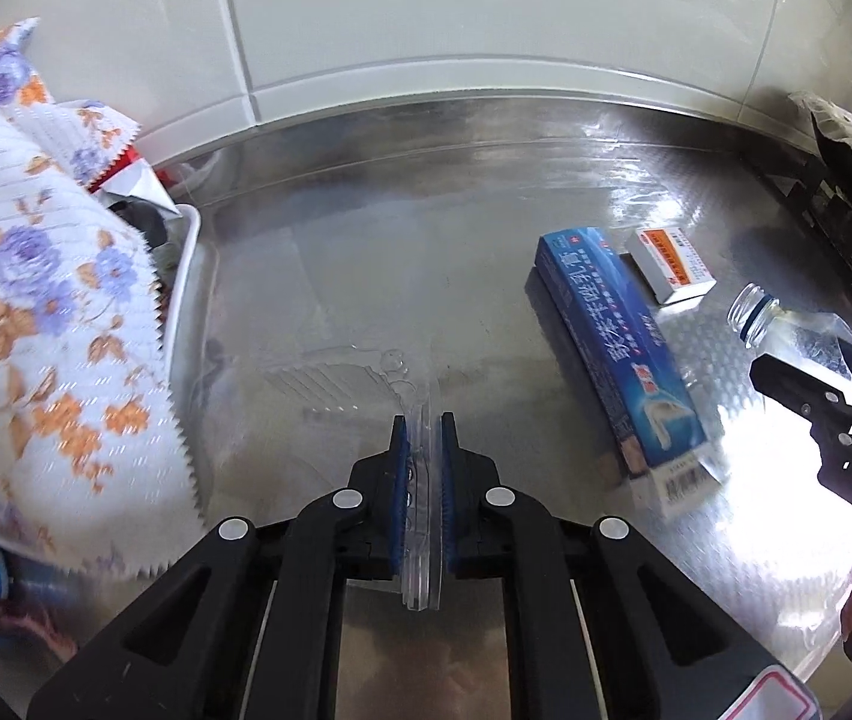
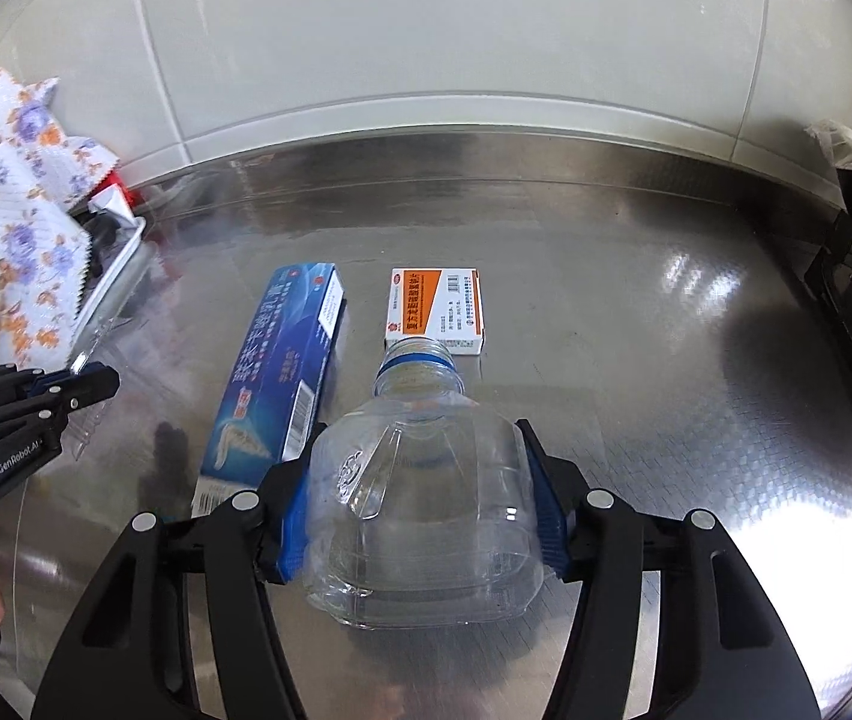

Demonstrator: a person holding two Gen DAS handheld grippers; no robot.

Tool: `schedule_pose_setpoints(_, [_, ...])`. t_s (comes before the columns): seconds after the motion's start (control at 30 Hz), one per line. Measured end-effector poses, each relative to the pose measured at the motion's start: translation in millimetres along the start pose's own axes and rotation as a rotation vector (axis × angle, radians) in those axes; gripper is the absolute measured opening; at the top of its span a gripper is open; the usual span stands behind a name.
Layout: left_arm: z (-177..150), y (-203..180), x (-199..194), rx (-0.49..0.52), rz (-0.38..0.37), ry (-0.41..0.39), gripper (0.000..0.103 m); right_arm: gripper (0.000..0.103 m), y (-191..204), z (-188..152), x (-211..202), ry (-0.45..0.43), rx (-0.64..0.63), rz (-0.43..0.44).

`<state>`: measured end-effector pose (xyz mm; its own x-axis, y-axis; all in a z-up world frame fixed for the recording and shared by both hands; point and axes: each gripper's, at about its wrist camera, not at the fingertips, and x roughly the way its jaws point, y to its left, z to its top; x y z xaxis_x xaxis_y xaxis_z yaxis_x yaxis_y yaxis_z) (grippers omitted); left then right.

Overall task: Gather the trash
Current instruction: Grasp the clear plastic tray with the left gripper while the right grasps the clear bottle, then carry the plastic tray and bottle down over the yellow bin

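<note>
Trash on the steel counter point(image 2: 636, 312): a clear, capless plastic bottle point(image 2: 420, 510) with a blue neck ring, squeezed between the blue pads of the right tongs point(image 2: 420, 498) at 6 o'clock in the right view. The left tongs point(image 1: 424, 468) are clamped on a thin clear plastic tray point(image 1: 360, 378). A long blue carton point(image 2: 282, 372) with Chinese lettering and a barcode lies at 9 o'clock of the bottle; a white-and-orange carton point(image 2: 435, 309) at 12 o'clock. "GenRobot.AI" marks the left tongs.

We note the long carton point(image 2: 282, 366) left of the small box point(image 2: 435, 309) on the counter point(image 2: 636, 330); tray point(image 2: 117, 258) far left.
</note>
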<state>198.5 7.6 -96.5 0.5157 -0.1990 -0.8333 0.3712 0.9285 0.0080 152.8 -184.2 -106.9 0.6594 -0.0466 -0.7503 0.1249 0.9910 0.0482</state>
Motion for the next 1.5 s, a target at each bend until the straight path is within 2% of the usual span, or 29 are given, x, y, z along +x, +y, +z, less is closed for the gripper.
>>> schedule_pose_setpoints(0.43, [-56,-28,-63,-0.066,0.072,-0.040,0.010,0.060,-14,-45,-51,-0.023,-0.090,0.075])
schedule_pose_setpoints(0.7, [-90,-42,-88,-0.099,0.074,-0.051,0.010,0.060,-15,-76,-79,-0.023,-0.131,0.101])
schedule_pose_setpoints(1.1, [-144,-71,-129,-0.041,0.051,-0.070,0.010,0.060,-4,-128,-128,-0.045,-0.125,0.090])
schedule_pose_setpoints(1.5, [-233,-107,-182,0.019,0.007,-0.080,0.010,0.060,4,-210,-204,-0.064,-0.129,0.067])
